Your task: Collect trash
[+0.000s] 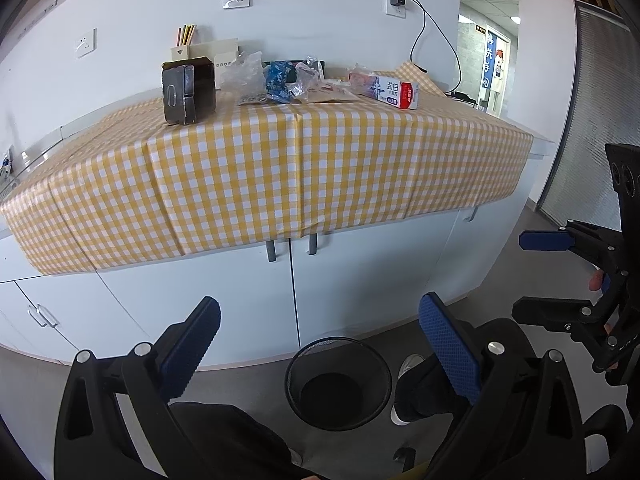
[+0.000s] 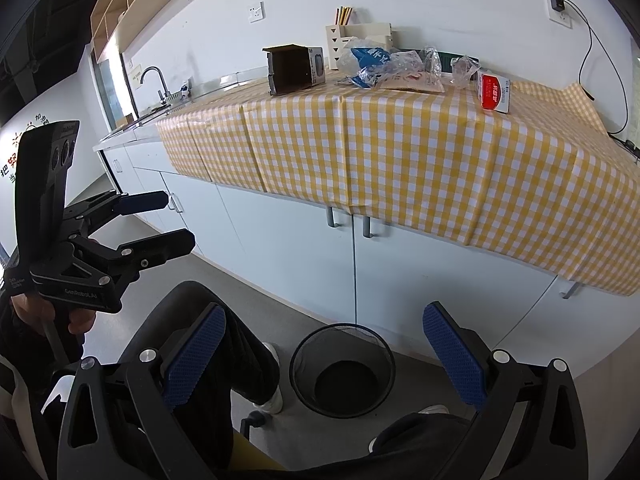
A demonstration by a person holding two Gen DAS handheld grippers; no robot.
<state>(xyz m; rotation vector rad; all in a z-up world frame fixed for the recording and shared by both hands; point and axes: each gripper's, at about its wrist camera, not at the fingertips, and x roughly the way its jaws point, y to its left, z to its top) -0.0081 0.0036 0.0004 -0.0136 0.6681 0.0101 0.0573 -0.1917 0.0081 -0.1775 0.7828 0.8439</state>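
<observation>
A heap of trash lies at the back of the yellow checked counter (image 1: 280, 168): clear plastic wrappers (image 1: 244, 76), a blue wrapper (image 1: 278, 80), a flat brown packet (image 1: 328, 95), a white and red toothpaste box (image 1: 394, 90) and a dark open box (image 1: 188, 94). The right wrist view shows the same dark box (image 2: 294, 68), blue wrapper (image 2: 370, 60) and toothpaste box (image 2: 494, 92). On the floor below stands a black mesh bin (image 1: 338, 384) (image 2: 342, 368). My left gripper (image 1: 320, 312) (image 2: 180, 220) and right gripper (image 2: 323, 314) (image 1: 520, 276) are open and empty, held low in front of the counter.
White cabinet doors (image 1: 200, 292) run under the counter. A sink with a tap (image 2: 154, 80) is at the far left. A pen holder (image 1: 186, 46) and cables stand against the wall. The person's legs and white shoes (image 2: 272, 396) flank the bin.
</observation>
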